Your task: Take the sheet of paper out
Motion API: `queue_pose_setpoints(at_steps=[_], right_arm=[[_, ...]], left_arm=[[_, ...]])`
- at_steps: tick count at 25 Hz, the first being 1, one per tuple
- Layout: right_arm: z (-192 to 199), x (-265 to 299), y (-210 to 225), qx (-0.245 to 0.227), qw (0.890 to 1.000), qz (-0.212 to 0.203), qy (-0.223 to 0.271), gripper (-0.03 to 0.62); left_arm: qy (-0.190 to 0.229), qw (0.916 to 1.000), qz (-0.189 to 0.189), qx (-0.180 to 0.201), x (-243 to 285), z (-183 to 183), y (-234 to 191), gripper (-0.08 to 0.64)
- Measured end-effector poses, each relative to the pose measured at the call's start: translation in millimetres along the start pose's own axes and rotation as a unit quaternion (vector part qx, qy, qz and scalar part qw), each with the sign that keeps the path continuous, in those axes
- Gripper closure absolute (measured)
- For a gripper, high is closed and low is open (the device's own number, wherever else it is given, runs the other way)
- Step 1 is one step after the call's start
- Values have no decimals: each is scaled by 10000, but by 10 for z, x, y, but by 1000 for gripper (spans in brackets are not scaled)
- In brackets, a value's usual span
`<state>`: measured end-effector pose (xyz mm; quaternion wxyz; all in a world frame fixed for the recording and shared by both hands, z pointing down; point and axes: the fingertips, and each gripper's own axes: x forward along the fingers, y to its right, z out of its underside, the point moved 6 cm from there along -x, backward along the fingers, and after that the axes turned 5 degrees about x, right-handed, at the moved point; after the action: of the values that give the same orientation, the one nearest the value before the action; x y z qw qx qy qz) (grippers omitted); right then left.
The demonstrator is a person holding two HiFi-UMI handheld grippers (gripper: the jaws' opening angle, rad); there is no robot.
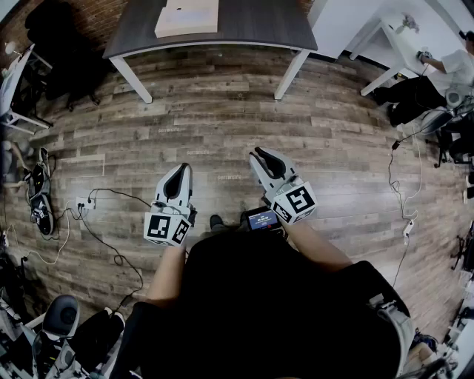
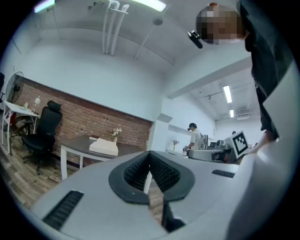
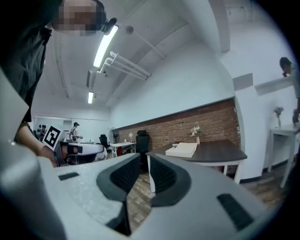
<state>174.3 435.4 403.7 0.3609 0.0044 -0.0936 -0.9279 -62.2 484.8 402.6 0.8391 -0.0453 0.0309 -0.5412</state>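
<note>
Sitting on the dark surface (image 1: 252, 26) is a pale flat box (image 1: 187, 16), and whether the sheet of paper lies in it can't be told from here. Well short of that surface, over the wood floor (image 1: 222, 118), it's the left claw (image 1: 181, 169) pinched shut at the tips on nothing, and the right claw (image 1: 259, 154) a little way open, empty too.

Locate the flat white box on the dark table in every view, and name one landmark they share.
Head view: the flat white box lies at the top edge, left of centre, on the dark table.
Left gripper view: left of centre, just above the jaws.
Right gripper view: right of centre, just above the jaws.
Shared landmark: the dark table with white legs under it.
</note>
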Motion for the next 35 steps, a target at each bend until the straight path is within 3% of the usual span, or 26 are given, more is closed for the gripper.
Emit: queue_pose_setpoints(at_steps=[10, 18, 30, 35], right_arm=[[-37, -91, 59, -51, 9997, -30, 221, 525], [57, -253, 182, 49, 9998, 121, 125, 525], [43, -622, 390, 89, 9997, 59, 238, 525], [82, -806, 526, 30, 9995, 128, 272, 525]], left_arm=[[47, 9999, -108, 66, -24, -2, 100, 565], [17, 9999, -110, 29, -47, 44, 253, 565], [-83, 9998, -123, 128, 23, 86, 688, 565], [-95, 9991, -243, 348, 85, 132, 902, 565]])
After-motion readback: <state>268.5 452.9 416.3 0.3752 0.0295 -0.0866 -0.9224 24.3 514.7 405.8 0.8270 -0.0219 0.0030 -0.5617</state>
